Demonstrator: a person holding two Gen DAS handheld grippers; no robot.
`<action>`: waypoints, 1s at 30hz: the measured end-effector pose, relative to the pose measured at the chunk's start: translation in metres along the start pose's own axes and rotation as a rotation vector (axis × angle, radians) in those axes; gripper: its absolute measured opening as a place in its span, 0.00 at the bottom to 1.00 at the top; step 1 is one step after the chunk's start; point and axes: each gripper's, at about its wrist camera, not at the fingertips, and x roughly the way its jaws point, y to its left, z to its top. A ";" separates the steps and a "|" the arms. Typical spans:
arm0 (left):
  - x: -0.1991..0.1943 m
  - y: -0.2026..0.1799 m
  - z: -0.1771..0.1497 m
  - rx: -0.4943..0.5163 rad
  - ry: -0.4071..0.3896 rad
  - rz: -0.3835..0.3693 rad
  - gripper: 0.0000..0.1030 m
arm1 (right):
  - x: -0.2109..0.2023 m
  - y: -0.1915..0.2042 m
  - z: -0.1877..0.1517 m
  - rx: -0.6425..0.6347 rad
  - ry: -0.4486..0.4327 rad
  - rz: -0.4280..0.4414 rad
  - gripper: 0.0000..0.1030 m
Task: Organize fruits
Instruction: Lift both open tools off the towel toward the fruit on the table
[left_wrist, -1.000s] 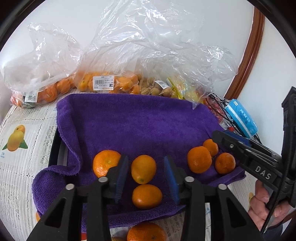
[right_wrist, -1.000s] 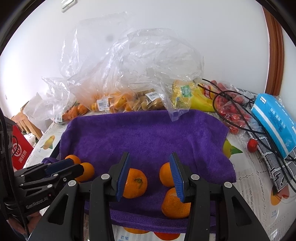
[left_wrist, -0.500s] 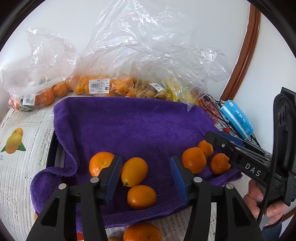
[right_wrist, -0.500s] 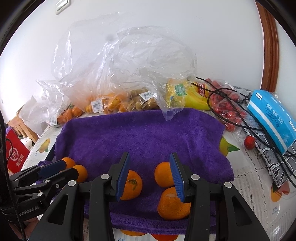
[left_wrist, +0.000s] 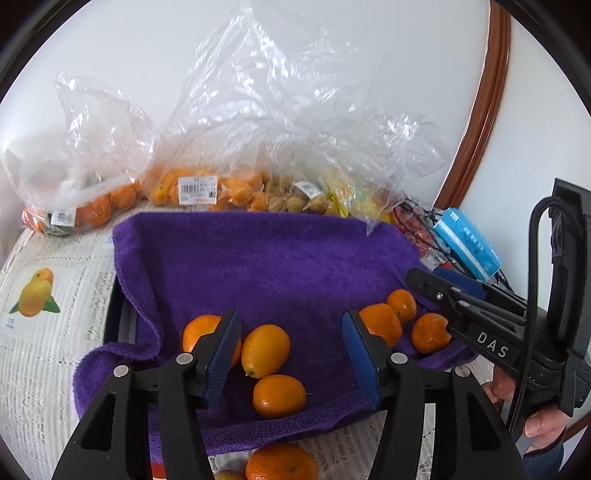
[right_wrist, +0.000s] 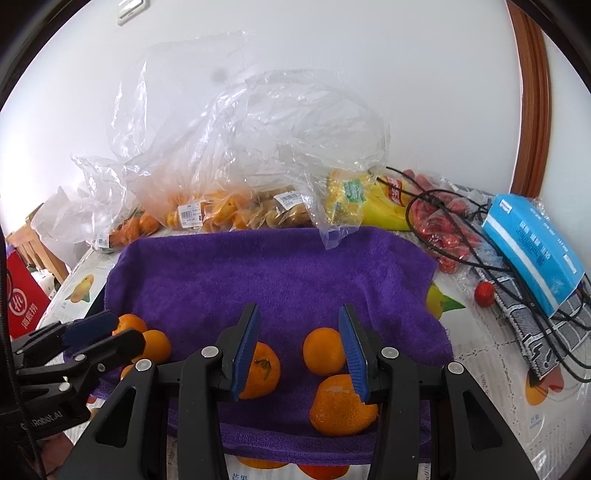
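Purple towel (left_wrist: 266, 258) (tangerine (left_wrist: 201, 330) half-hidden)

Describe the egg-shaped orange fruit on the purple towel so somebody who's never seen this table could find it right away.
Find the purple towel spread before the plastic bags. Three fruits sit near its front left edge; the oval fruit is the middle one. Unlike its rounder, deeper orange neighbours, it is elongated, yellower and tilted.
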 end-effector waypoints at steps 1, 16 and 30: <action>-0.003 0.000 0.001 -0.002 -0.007 -0.002 0.54 | -0.002 0.000 0.001 0.004 0.000 0.007 0.43; -0.096 0.033 -0.023 -0.086 -0.048 0.104 0.70 | -0.084 0.020 -0.011 0.038 0.004 0.024 0.43; -0.137 0.070 -0.089 -0.153 0.028 0.208 0.71 | -0.104 0.073 -0.090 -0.024 0.108 0.090 0.43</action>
